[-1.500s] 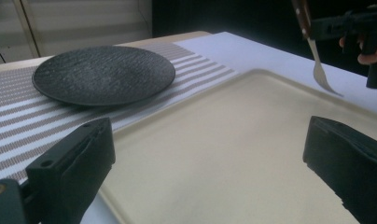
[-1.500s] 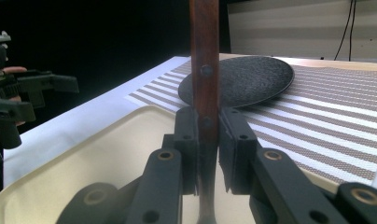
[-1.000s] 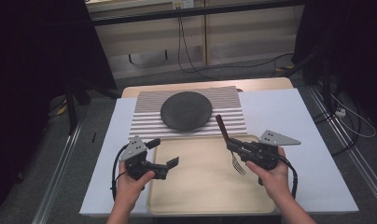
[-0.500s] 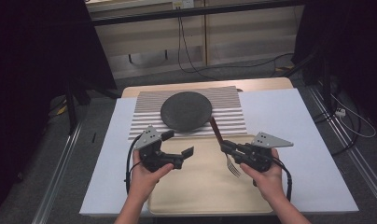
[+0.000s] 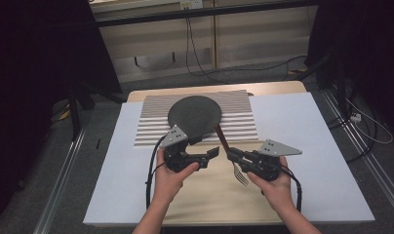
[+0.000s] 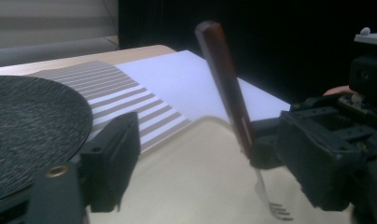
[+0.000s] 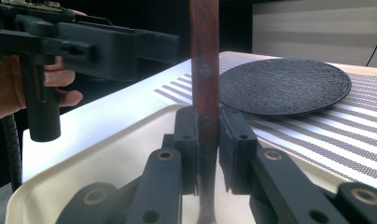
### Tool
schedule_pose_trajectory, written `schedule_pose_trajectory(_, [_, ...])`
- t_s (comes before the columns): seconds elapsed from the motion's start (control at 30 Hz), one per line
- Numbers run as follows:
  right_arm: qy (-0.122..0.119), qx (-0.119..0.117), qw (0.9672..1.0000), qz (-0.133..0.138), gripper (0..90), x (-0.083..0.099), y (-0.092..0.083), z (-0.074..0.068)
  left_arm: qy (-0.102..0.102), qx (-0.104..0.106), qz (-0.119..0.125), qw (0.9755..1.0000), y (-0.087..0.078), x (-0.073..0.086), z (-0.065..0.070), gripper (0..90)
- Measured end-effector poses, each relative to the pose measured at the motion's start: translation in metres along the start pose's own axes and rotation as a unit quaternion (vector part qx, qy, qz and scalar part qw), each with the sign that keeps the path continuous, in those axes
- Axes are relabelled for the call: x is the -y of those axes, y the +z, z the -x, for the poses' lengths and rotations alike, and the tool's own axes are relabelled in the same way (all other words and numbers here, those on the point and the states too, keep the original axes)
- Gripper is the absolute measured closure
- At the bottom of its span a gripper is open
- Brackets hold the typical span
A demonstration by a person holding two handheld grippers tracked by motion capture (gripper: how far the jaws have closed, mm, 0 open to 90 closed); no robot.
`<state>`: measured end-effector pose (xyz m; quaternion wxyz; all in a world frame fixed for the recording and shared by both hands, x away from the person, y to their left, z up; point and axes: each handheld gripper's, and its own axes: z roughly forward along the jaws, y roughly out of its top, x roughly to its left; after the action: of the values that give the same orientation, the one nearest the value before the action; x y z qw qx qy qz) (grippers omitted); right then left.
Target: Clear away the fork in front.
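left gripper: jaws apart, empty, just beside the fork handle.
right gripper: clamped on wooden-handled metal fork, tines down over beige tray at the surface's near edge.
step: likely handover, or placing by round black plate.
next: left closes on handle before right releases.

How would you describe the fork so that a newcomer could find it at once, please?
Start at the beige tray on the near side of the table. Above it, the right claw grips the fork. It is the sole utensil: reddish-brown wooden handle pointing toward the dark round plate, metal prongs hanging down.
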<state>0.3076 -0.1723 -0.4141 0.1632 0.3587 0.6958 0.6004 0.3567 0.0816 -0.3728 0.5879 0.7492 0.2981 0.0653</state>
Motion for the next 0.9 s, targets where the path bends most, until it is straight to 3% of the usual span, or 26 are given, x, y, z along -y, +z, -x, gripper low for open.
schedule_pose_trajectory(0.23, [-0.009, -0.003, 1.0000, 0.000, 78.4, -0.001, 0.002, -0.004, -0.012, 0.012, 0.008, 0.9998, 0.014, -0.005, 0.007, 40.3])
schedule_pose_trajectory(0.47, [-0.009, -0.002, 1.0000, 0.003, 78.3, -0.001, 0.001, -0.004, -0.031, 0.013, 0.029, 0.9990, 0.018, -0.006, 0.008, 57.6])
schedule_pose_trajectory(0.57, [-0.011, 0.000, 0.9999, 0.006, 78.3, -0.002, 0.001, -0.004, -0.039, 0.023, 0.037, 0.9983, 0.019, -0.006, 0.009, 66.8])
schedule_pose_trajectory(0.67, [-0.016, 0.001, 0.9998, 0.008, 78.3, -0.002, 0.001, -0.004, -0.060, 0.050, 0.044, 0.9959, 0.020, -0.006, 0.008, 77.0])
schedule_pose_trajectory(0.9, [-0.028, 0.002, 0.9993, 0.026, 76.6, -0.003, -0.001, -0.007, -0.077, 0.074, 0.043, 0.9934, 0.014, -0.011, 0.003, 80.8])
